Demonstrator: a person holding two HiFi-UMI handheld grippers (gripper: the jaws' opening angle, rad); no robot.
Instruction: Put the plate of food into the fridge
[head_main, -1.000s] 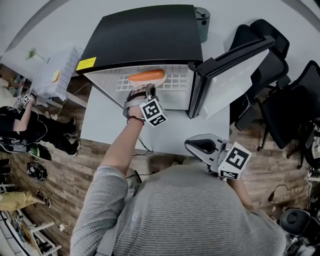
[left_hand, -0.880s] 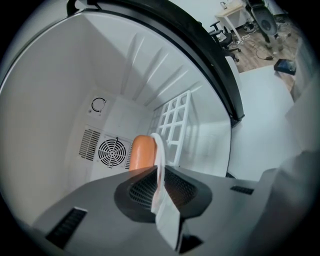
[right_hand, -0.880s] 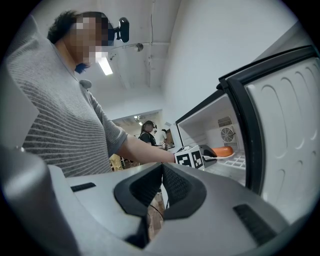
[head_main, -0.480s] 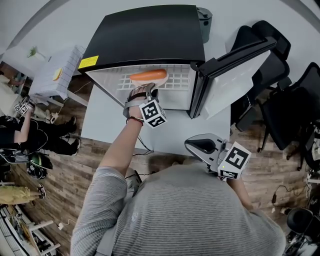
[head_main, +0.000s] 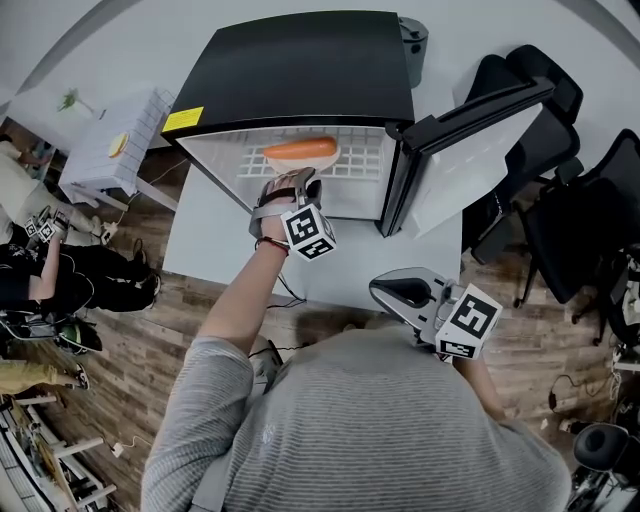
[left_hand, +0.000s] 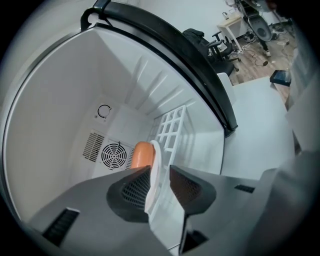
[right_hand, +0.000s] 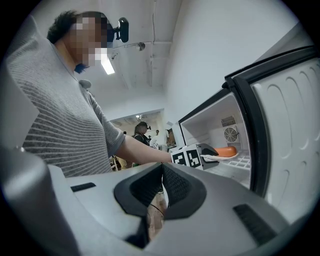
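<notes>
A white plate (left_hand: 154, 170) with an orange sausage-like food (head_main: 300, 150) lies on the white wire shelf (head_main: 355, 160) inside the open black mini fridge (head_main: 300, 60). My left gripper (head_main: 300, 181) reaches into the fridge at the plate's near rim. Its jaws have just been opening and now stand open with the rim between them (left_hand: 160, 182), a gap showing on one side. My right gripper (head_main: 405, 292) hangs level near my chest, in front of the fridge, shut with nothing in it (right_hand: 162, 175). From there I see the plate (right_hand: 227, 156) and the food (right_hand: 226, 150) on the shelf.
The fridge door (head_main: 470, 130) stands swung open to the right. The fridge sits on a white table (head_main: 210, 240). Black office chairs (head_main: 560, 190) crowd the right side. A fan grille (left_hand: 114, 154) marks the fridge's back wall. People stand at the far left (head_main: 40, 260).
The left gripper's jaws have parted around the plate's rim. The plate and food sit a touch further right in the view. The right gripper has not moved.
</notes>
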